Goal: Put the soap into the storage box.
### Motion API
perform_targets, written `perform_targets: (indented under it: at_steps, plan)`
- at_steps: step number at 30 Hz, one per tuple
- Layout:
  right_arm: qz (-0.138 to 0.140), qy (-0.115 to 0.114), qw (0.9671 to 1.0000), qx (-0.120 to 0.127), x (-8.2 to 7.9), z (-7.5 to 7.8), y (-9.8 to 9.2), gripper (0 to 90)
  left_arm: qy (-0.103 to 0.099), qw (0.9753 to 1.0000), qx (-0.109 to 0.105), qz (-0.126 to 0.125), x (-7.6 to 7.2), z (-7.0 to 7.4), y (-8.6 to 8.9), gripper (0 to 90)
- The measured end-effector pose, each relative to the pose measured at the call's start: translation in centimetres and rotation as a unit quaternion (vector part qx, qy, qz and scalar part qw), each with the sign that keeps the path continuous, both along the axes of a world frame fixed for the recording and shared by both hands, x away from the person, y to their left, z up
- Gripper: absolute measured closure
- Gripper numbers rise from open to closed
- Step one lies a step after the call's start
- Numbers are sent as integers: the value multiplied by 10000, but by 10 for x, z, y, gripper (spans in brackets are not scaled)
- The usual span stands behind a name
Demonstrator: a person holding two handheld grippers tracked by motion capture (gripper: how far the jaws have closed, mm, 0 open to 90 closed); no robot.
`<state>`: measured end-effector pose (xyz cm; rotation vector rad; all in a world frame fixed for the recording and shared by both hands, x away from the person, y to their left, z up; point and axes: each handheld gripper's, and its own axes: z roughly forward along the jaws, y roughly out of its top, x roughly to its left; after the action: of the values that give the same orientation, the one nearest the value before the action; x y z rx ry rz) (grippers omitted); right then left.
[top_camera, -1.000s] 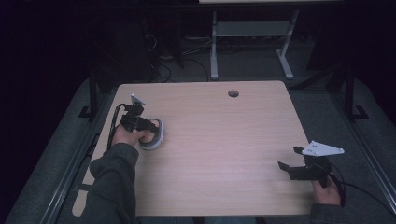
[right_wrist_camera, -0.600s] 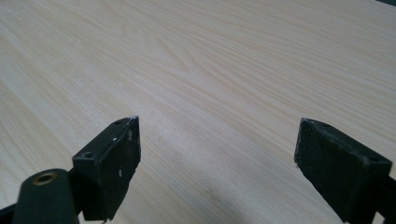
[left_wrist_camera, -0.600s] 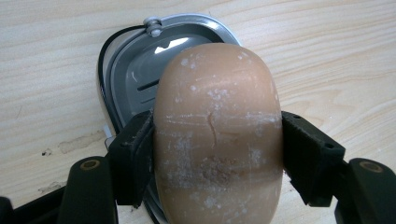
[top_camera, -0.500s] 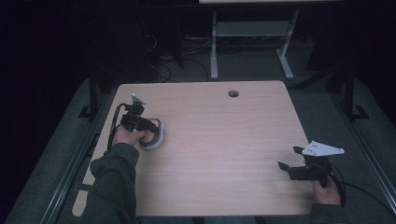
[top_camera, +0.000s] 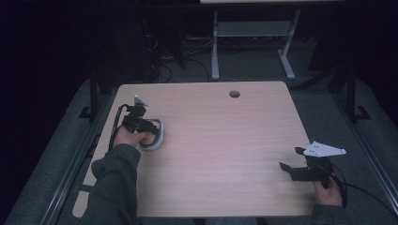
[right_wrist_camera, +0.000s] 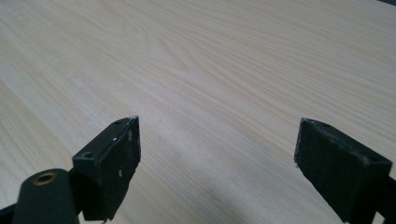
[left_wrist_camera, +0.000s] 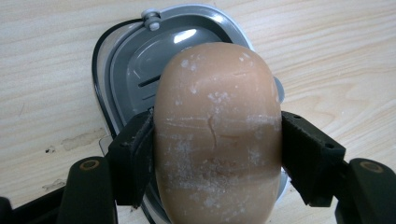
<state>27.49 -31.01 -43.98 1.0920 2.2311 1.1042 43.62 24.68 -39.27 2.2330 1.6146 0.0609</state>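
The left gripper [left_wrist_camera: 217,154] is closed on a tan oval bar of soap [left_wrist_camera: 217,140], its two black jaws pressing against the bar's opposite long sides so that the bar stands lengthwise between them, rounded end pointing away from the camera. The soap's surface is scuffed with pale flecks and carries a thin crack near its middle. Directly behind and beneath the bar lies a grey soap dish [left_wrist_camera: 140,70] with a dark rim, a small white knob at its far edge and a slot in its floor; whether the bar touches the dish or is held just above it cannot be told. In the high view the left gripper [top_camera: 149,127] sits at the table's left side over the same dish [top_camera: 158,138], the left hand [top_camera: 127,137] wrapped around the handle, a dark sleeve [top_camera: 112,187] running back to the bottom edge and a black cable looping off toward the table's left edge. The right gripper [right_wrist_camera: 217,158] has its jaws spread wide apart with nothing between them, only bare light wood grain of the table [right_wrist_camera: 210,60] below. In the high view it [top_camera: 293,164] rests near the table's right front corner, well apart from the dish, grey three-cornered plate on top, held by the right hand [top_camera: 328,190]. A round hole [top_camera: 234,93] marks the table's far edge.
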Motion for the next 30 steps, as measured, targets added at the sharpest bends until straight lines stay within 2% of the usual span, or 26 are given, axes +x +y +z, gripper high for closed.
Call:
perform_targets:
  at_steps: [4, 9, 12, 15, 16, 23, 30]
  plan:
    - [-13, -1, 10000, 14, -1, 1, 0, 140, -41, 10000, 19, 8, 0, 0, 0, 314]
    - [20, -6, 10000, -16, 0, 0, 1, 140, -96, 9999, -125, 16, -1, 5, 0, 335]
    - [15, -4, 10000, -10, 0, 0, 1, 140, -131, 9998, -115, -7, -2, 8, -2, 331]
    - [15, -7, 10000, -6, 0, 0, 1, 140, -222, 9997, -120, -35, -2, 11, -3, 332]
    - [9, -1, 10000, -3, 0, 0, 1, 140, -359, 9993, -103, -12, -3, 14, -4, 320]
    - [22, -8, 10000, -14, 0, 0, 1, 140, -288, 9995, -156, -3, -4, 16, -2, 320]
    - [31, -9, 10000, -30, 0, 0, 1, 140, -310, 9992, -237, -52, -6, 17, -1, 324]
